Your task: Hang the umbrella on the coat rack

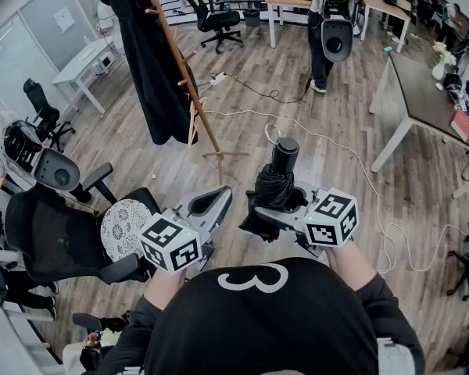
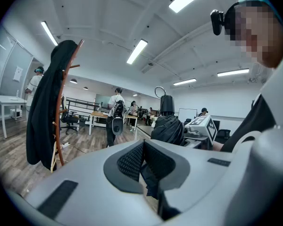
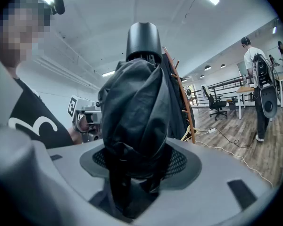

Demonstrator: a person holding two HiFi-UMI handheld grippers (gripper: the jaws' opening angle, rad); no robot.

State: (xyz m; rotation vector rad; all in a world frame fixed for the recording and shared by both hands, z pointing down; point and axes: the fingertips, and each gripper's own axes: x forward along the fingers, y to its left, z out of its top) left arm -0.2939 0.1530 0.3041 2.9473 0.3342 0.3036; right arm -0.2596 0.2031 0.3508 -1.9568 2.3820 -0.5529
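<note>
A folded black umbrella [image 1: 273, 187] stands upright with its round black cap [image 1: 285, 148] on top. My right gripper [image 1: 280, 204] is shut on its bunched fabric. In the right gripper view the umbrella [image 3: 134, 107] fills the space between the jaws of that gripper [image 3: 137, 160]. My left gripper [image 1: 219, 198] hangs beside it on the left, its jaws together and nothing held; the left gripper view shows its tips [image 2: 142, 147] meeting. The wooden coat rack [image 1: 184, 76] stands ahead to the left, with a long black coat [image 1: 144, 53] hung on it.
Black office chairs [image 1: 55, 241] and a patterned round cushion [image 1: 125, 225] crowd the left. A white cable [image 1: 359, 162] snakes over the wooden floor. A dark table [image 1: 430, 92] stands to the right. A person with a backpack [image 1: 328, 22] stands farther off.
</note>
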